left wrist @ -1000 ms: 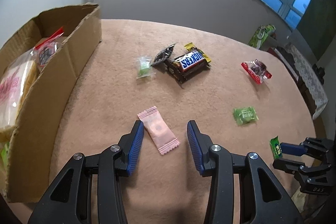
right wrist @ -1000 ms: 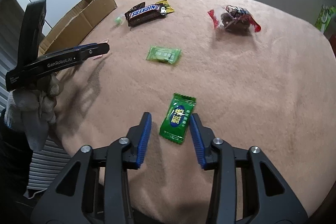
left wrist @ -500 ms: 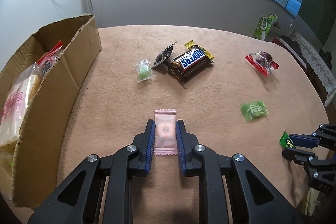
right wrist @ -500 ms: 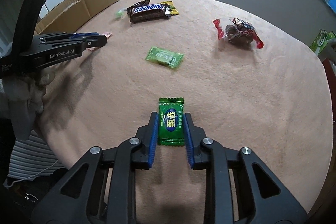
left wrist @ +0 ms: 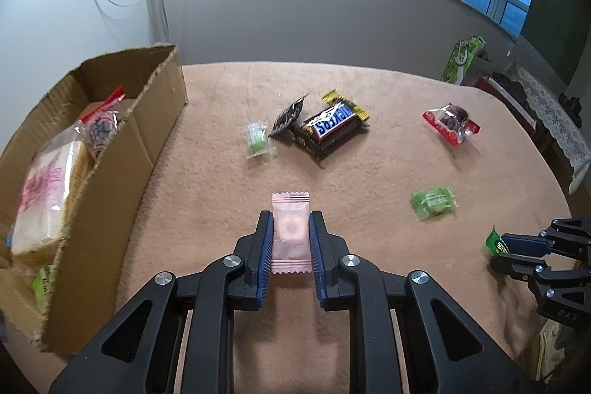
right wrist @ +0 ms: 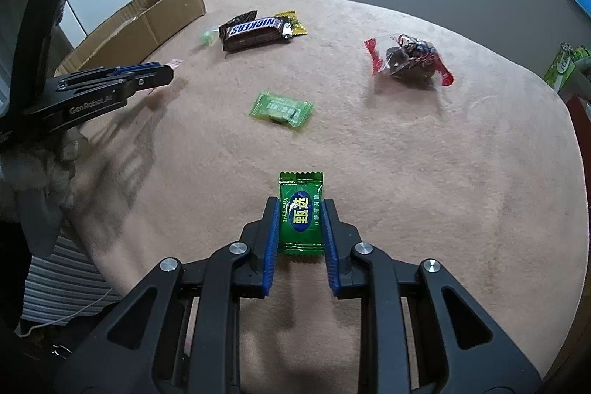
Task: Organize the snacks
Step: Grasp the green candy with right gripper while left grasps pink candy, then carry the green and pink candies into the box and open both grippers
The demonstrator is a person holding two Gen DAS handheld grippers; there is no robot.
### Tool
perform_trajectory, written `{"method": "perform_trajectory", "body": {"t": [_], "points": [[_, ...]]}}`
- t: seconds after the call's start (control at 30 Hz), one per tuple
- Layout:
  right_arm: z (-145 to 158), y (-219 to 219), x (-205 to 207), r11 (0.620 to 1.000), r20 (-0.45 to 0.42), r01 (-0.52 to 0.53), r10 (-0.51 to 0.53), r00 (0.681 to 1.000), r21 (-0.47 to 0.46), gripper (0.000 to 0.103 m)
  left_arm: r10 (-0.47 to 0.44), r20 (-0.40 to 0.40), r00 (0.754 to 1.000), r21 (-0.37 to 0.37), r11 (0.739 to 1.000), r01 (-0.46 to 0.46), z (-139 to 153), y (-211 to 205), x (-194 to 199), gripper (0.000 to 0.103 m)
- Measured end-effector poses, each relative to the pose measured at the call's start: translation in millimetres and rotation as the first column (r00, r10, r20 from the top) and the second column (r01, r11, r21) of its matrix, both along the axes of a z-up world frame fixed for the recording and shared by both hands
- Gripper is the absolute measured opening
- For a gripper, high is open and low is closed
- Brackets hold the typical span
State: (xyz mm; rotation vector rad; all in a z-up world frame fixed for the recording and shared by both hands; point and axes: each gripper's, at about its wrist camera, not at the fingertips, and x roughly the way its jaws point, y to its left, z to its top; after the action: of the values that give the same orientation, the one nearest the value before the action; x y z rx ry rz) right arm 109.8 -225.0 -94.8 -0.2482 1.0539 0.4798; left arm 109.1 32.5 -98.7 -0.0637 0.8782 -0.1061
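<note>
Snacks lay scattered over the pink-covered desk [left wrist: 221,194], and both grippers had come down on one each. The left gripper [left wrist: 290,239] was clamped on a pink candy wrapper [left wrist: 290,228], its blue pads [left wrist: 266,246] pressed against the packet's two long sides, the crimped far end sticking out past the tips while the near end lay between the black arms. The right gripper [right wrist: 301,228] was pinched on a dark green candy [right wrist: 301,218] the same way, the wrapper standing lengthwise between the pads, its serrated top edge poking beyond them; its jaws had only just drawn in. Both packets seemed to lie on the cloth, though I could not tell for certain whether either had been lifted. Beyond the left gripper sat a Snickers bar [left wrist: 330,130] with a small dark packet [left wrist: 290,115] leaning at its side and a clear-wrapped green sweet [left wrist: 258,141] just beside that. A light green packet [right wrist: 282,109] lay alone mid-desk, between the two grippers, and a red-edged bag of dark sweets [right wrist: 408,60] lay well apart toward the far right. At the left edge stood an open cardboard box [left wrist: 147,120] already holding several bags.
</note>
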Motion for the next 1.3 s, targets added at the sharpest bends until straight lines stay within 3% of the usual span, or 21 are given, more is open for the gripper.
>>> {"method": "perform_trajectory", "body": {"t": [0.33, 0.8, 1.3], "points": [[27.7, 7.1, 0.9, 0.999, 0.048, -0.005, 0.004, 0.999, 0.035, 0.023, 0.012, 0.074, 0.997, -0.009, 1.0, -0.012, 29.1, 6.3, -16.8, 0.018], [66.6, 55.7, 12.3, 0.995, 0.131, -0.074, 0.064, 0.989, 0.073, 0.023, 0.071, 0.162, 0.984, -0.003, 0.997, -0.072, 63.1, 44.0, -41.4, 0.018], [87.9, 127.7, 46.1, 0.982, 0.175, -0.16, 0.142, 0.974, 0.096, 0.023, 0.164, 0.197, 0.967, -0.018, 0.986, -0.164, 72.3, 103.2, -54.0, 0.018]]}}
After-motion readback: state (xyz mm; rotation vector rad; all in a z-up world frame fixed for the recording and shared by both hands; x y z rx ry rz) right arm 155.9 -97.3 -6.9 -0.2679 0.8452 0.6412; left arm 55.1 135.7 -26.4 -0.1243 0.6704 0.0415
